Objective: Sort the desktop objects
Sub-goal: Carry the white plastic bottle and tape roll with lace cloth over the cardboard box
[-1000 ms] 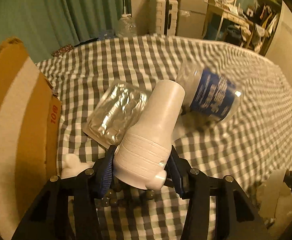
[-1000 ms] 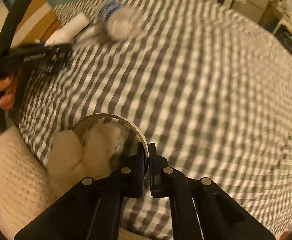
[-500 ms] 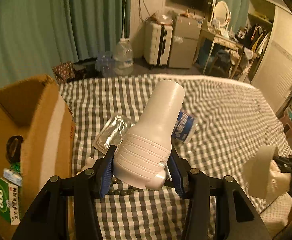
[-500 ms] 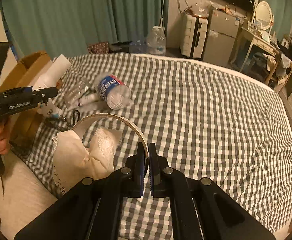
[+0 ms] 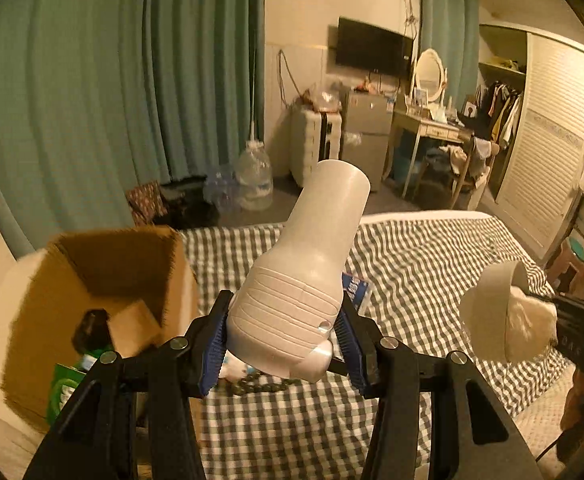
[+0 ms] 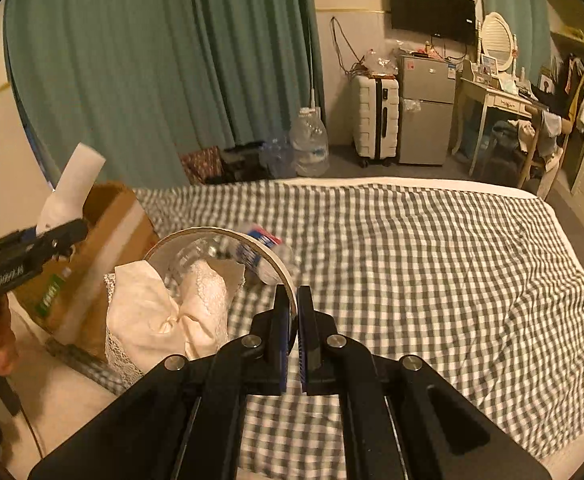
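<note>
A bed with a gray-and-white checked cover (image 6: pixel 412 248) carries everything. At its left edge stands an open cardboard box (image 5: pixel 104 280). The left gripper (image 5: pixel 284 332) clamps a white plastic bottle (image 5: pixel 304 268) by its ribbed base, held up beside the box. The right gripper (image 6: pixel 292 320), pinched tight, grips the rim of a headband (image 6: pixel 252 240) with a cream lace bow (image 6: pixel 172 312), above the cover's left part.

One white bottle (image 5: pixel 300 280), one cardboard box (image 5: pixel 92 304), one headband (image 6: pixel 220 248).
</note>
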A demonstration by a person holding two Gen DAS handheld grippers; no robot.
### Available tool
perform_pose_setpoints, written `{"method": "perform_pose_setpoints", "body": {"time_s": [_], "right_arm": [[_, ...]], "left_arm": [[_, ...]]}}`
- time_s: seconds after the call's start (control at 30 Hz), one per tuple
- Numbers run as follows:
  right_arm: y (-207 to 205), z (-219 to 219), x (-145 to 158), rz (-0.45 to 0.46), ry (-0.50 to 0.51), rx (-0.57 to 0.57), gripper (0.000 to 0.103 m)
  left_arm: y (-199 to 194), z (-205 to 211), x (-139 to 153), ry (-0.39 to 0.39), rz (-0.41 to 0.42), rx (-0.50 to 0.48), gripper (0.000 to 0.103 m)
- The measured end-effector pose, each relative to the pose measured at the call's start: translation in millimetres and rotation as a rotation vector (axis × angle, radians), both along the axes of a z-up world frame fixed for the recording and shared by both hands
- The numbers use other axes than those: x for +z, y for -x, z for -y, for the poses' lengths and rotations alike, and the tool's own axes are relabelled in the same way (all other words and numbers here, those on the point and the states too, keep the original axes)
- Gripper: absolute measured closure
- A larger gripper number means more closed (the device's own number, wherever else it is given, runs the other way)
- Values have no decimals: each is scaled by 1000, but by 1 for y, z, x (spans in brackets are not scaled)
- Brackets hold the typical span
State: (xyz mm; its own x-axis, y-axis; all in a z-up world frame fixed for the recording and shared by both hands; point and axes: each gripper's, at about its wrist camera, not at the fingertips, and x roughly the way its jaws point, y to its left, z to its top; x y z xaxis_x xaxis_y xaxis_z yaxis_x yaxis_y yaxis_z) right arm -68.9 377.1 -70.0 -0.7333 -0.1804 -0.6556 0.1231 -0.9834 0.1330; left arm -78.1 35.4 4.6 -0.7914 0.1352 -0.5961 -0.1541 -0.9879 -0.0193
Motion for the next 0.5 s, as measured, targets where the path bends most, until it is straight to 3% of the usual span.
{"method": "perform_pose_setpoints", "body": {"time_s": [0.5], "right_arm": [[-19, 18, 39, -79, 95, -18, 100]], "left_arm": [[-34, 49, 44, -5, -111, 26, 52]]}}
